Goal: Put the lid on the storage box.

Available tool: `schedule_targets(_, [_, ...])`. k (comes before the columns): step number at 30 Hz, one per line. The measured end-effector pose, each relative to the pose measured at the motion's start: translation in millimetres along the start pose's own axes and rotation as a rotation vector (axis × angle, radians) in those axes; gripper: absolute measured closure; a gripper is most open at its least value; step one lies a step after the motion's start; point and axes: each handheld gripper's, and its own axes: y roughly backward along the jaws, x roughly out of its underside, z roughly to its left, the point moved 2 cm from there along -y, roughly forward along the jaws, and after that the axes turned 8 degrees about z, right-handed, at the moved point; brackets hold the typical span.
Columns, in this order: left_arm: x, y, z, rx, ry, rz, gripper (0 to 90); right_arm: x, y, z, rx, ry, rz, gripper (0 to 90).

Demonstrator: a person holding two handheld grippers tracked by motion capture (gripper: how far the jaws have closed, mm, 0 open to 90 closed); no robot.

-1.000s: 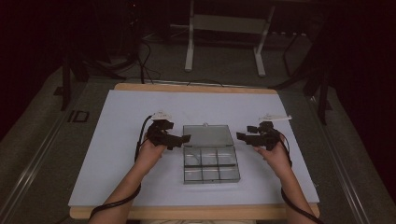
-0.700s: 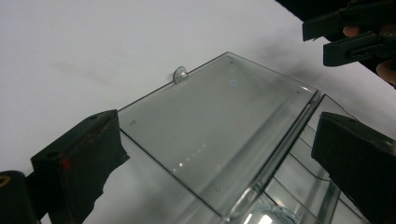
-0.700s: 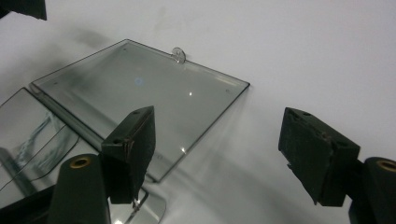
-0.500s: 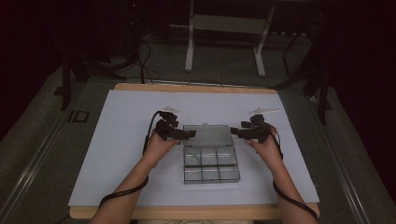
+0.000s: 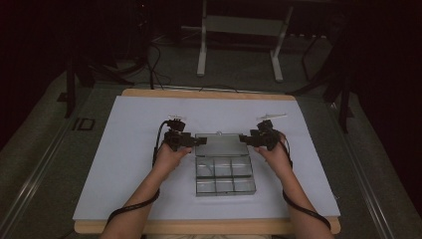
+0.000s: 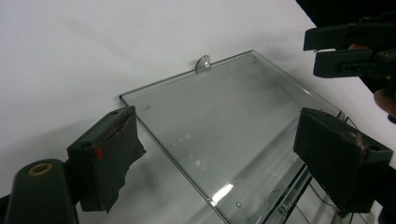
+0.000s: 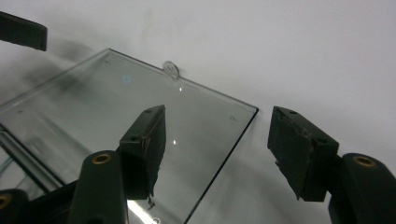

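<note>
The clear box [image 6: 280, 205] runs off the bottom edge below the left gripper [image 6: 229, 154] — its compartments past the fingers are cut away. The lid [image 7: 93, 121] beneath the right gripper [image 7: 219, 154] leaves the frame at left and bottom — one finger [image 7: 144, 149] covers part of it.

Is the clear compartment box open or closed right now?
Open: the clear box's lid lies folded back flat on the table, compartments uncovered.

clear box [image 5: 225, 169], white sheet [image 5: 129, 164], black grippers
</note>
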Motion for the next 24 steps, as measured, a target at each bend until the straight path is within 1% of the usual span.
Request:
schedule_targets(1, [0.0, 0.0, 0.0, 0.000, 0.000, 0.000, 16.2, 0.0, 0.0, 0.0, 0.000, 0.000, 0.000, 37.1])
schedule_targets(2, [1.3, -4.0, 1.0, 0.009, 0.024, 0.036, 16.2, 0.0, -2.1, -0.1, 0.004, -0.003, 0.011, 37.1])
schedule_targets(3, [2.0, -5.8, 1.5, -0.002, 0.031, 0.048, 19.7, 0.1, -6.1, -0.7, 0.005, -0.016, 0.025, 37.1])
schedule_targets(4, [2.6, -7.6, 2.5, -0.002, 0.042, 0.056, 21.2, 0.4, -7.1, -0.7, 0.003, -0.022, 0.028, 37.1])
schedule_targets(6, [3.8, -9.9, 5.1, -0.002, 0.069, 0.067, 21.3, 1.4, -9.3, 0.0, 0.003, -0.026, 0.033, 37.1])
schedule_targets(9, [5.4, -11.0, 9.2, -0.004, 0.095, 0.075, 23.5, 2.8, -14.0, 0.6, -0.003, -0.036, 0.057, 37.7])
schedule_targets(10, [5.7, -11.2, 10.2, -0.002, 0.099, 0.077, 23.6, 2.8, -15.6, 0.3, -0.017, -0.038, 0.068, 40.0])
schedule_targets(11, [6.0, -11.8, 11.0, -0.002, 0.100, 0.079, 24.9, 2.6, -16.8, 0.0, -0.032, -0.050, 0.079, 41.4])
schedule_targets(12, [6.4, -12.9, 11.6, -0.001, 0.107, 0.083, 25.0, 2.4, -18.1, -1.0, -0.042, -0.058, 0.084, 41.2])
schedule_targets(13, [6.9, -13.8, 12.7, 0.006, 0.112, 0.089, 25.0, 2.4, -19.3, -1.4, -0.045, -0.067, 0.091, 40.7])
schedule_targets(14, [7.6, -14.8, 13.8, 0.021, 0.122, 0.095, 25.0, 2.7, -20.2, -1.4, -0.044, -0.073, 0.100, 40.5])
schedule_targets(16, [9.4, -16.4, 14.7, 0.026, 0.129, 0.106, 26.2, 4.0, -22.0, -1.2, -0.040, -0.073, 0.110, 40.3])
schedule_targets(18, [11.1, -18.1, 15.0, 0.038, 0.139, 0.121, 26.6, 5.9, -23.9, -1.4, -0.044, -0.085, 0.121, 40.4])
schedule_targets(20, [11.6, -19.7, 14.3, 0.040, 0.131, 0.127, 28.3, 7.4, -24.8, -2.6, -0.055, -0.094, 0.117, 41.5])
schedule_targets(21, [11.5, -20.4, 14.2, 0.050, 0.134, 0.130, 30.5, 7.8, -24.5, -2.9, -0.066, -0.108, 0.119, 42.3])
schedule_targets(23, [10.8, -21.7, 13.4, 0.056, 0.131, 0.134, 31.4, 8.1, -24.2, -4.2, -0.080, -0.115, 0.123, 43.7])
schedule_targets(24, [10.7, -22.6, 12.9, 0.068, 0.134, 0.143, 33.3, 8.3, -24.2, -4.6, -0.093, -0.124, 0.124, 45.5])
